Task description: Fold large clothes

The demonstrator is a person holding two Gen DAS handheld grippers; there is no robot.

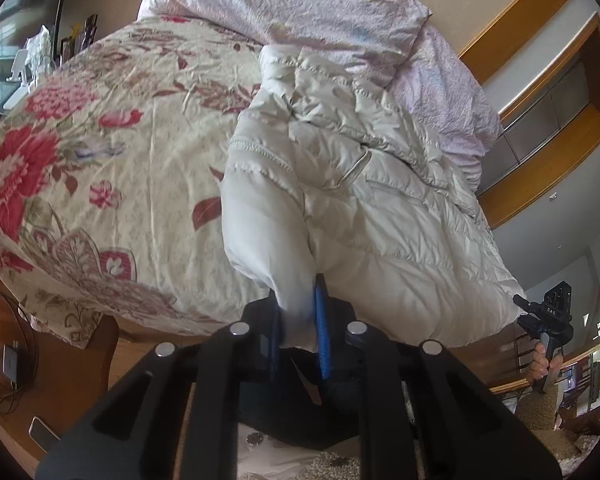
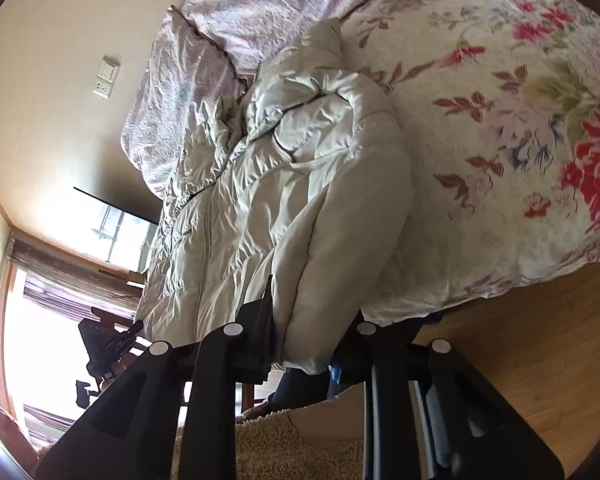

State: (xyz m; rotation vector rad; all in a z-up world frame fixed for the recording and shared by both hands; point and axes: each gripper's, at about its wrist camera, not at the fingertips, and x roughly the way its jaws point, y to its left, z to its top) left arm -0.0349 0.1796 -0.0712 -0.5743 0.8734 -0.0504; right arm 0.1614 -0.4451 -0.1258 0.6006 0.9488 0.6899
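The cream jacket [image 1: 364, 184] lies on the floral bedspread [image 1: 100, 160] at the bed's near edge, below the pink quilt [image 1: 300, 4], with the left gripper [image 1: 300, 332] and right gripper [image 2: 304, 336] each clamped on its hem.

Black hand-held gripper [image 1: 300, 320] (blue pads [image 1: 323, 320], silver screws), perhaps matte.

Daylight from blown-out window [image 2: 16, 320] — soft shadows, heavy fisheye bending, dark vignetted corners, slight blur.
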